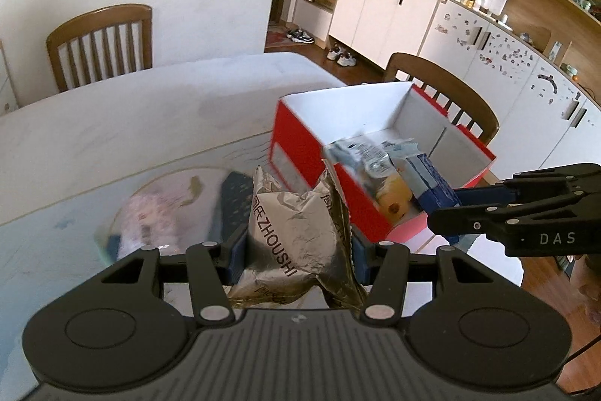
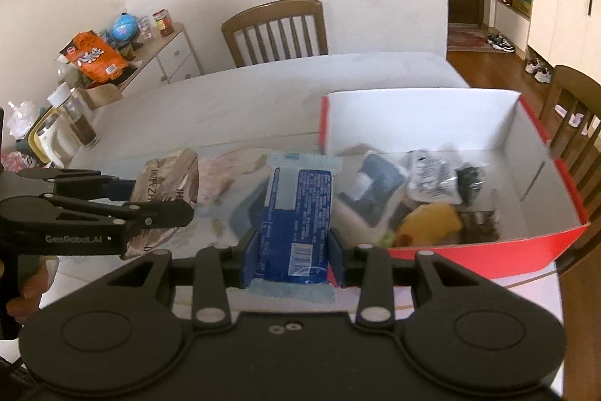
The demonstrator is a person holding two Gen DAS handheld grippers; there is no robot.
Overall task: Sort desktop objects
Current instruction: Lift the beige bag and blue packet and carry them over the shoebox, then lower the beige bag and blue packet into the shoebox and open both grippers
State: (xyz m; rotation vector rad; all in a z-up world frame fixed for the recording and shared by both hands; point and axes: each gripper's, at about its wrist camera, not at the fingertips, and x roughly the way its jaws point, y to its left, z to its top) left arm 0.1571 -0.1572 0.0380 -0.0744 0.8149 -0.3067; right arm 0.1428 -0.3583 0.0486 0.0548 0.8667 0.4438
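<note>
- Open red cardboard box with white inner walls point(image 2: 424, 117) on the pale glass-topped surface point(image 2: 233, 108), toward its right edge; inside, jumbled: a crinkled silver sachet with black print, a yellow rounded item, a dark blue and white pack, something small and black.
- On the glass left of the box: a blurred pinkish soft packet point(image 1: 146, 217) and a dark flat device with rows of keys point(image 1: 234, 202), both below the left gripper.
- Two brown wooden slat-back chairs, one behind the surface point(image 2: 274, 32), one past the box point(image 1: 443, 89).
- Low white side cabinet point(image 2: 176, 55) at far left, carrying an orange snack bag, a blue ball, jars; white cupboards and open shelves along the right wall.
- Left gripper point(image 1: 296, 243) tilted down, lifted off the glass, just left of the box's near corner; jaws pinching a crumpled silver foil snack bag point(image 1: 296, 232) by its sides.
- Right gripper point(image 2: 293, 243) tilted down likewise, close beside the left one, near the box's front left corner; jaws pinching a blue and white plastic-wrapped bar point(image 2: 296, 209) at its lower half, the bar standing up between them.
- Foil bag printed "ZHOUSHI" in black; "DAS" on one gripper's side, "GenRobot.AI" on the other's; barcode and fine white print on the blue bar, too small to read.
</note>
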